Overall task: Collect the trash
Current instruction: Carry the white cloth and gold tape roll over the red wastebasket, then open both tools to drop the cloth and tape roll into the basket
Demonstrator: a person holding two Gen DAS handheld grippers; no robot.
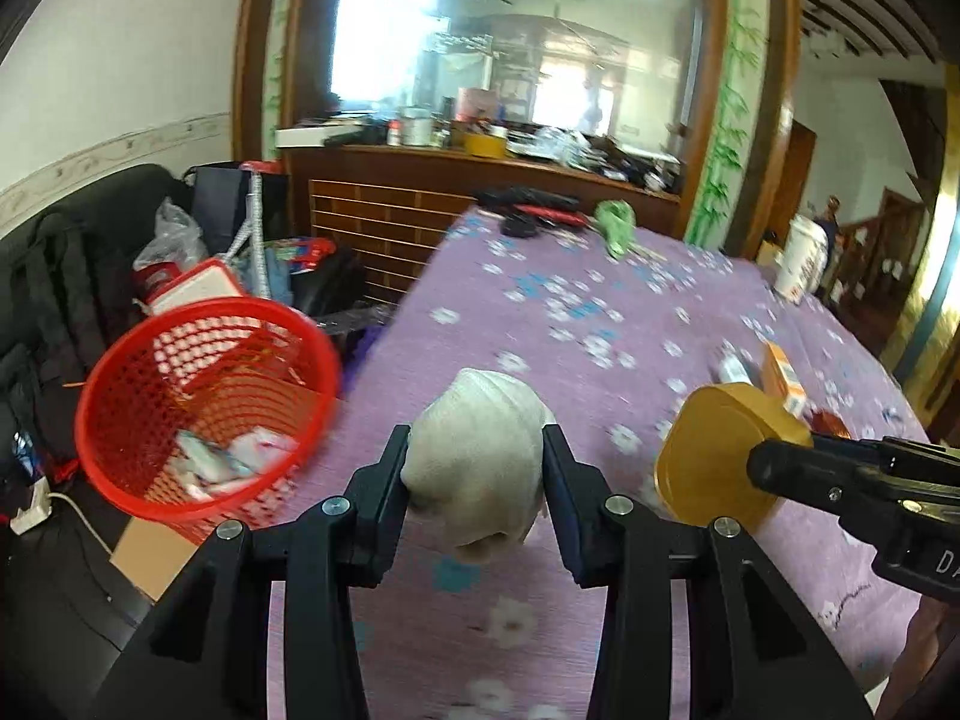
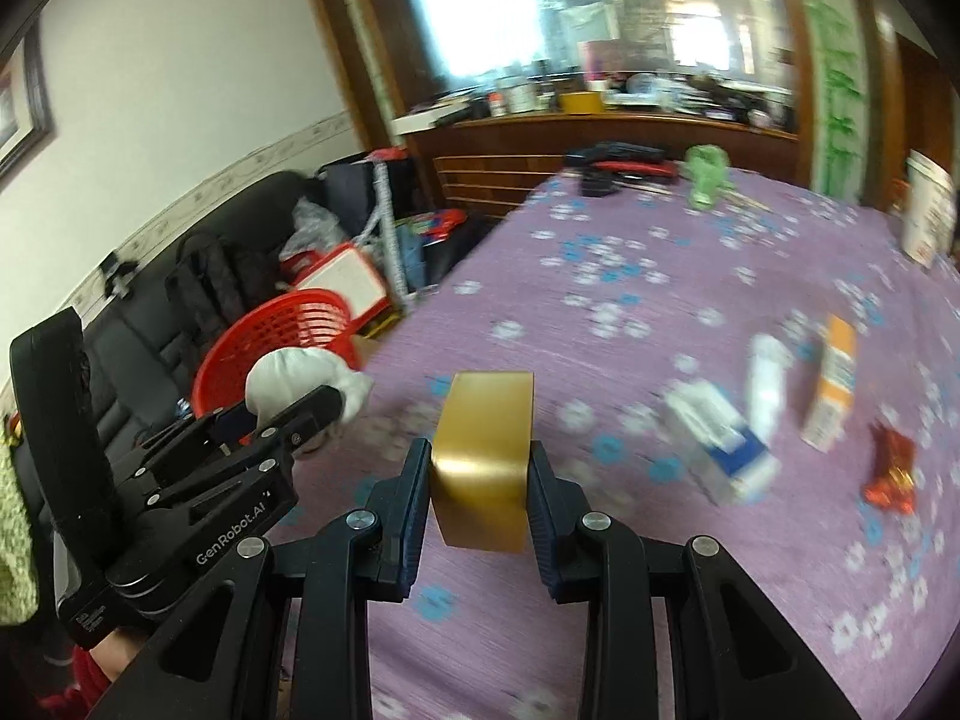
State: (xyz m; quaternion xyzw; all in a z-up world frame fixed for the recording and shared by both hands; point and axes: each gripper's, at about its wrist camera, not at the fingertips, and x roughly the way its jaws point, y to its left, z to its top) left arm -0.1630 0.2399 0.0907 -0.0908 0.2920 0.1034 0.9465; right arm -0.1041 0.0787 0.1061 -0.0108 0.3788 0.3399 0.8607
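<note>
I am carrying two pieces of trash at once, and both are lifted clear of the purple flowered desk (image 1: 600, 300). The left gripper (image 1: 477, 462) has its fingers clamped on a crumpled white wad (image 1: 480, 456), which bulges out above and below the pads. The right gripper (image 2: 480, 474) has its fingers squeezed on the flat faces of a gold tape roll (image 2: 483, 456), held on edge. The red mesh basket (image 1: 204, 396) is sitting off the desk edge, to the left of the left fingers and lower down, already holding some white scraps. From the right fingers it is further left again, half hidden behind the left gripper. That is my main worry: the two grippers are travelling close together, the roll just beside the left fingers, so I am risking a knock that could jar the roll loose. The wad is soft, and it could slip from the pads if I am swinging fast. Letting go too early would drop either piece on the desk edge or the floor beside the basket. Still waiting right of the right fingers are a white and blue carton (image 2: 720, 444), an orange box (image 2: 831, 384) and a red wrapper (image 2: 891, 468).
</note>
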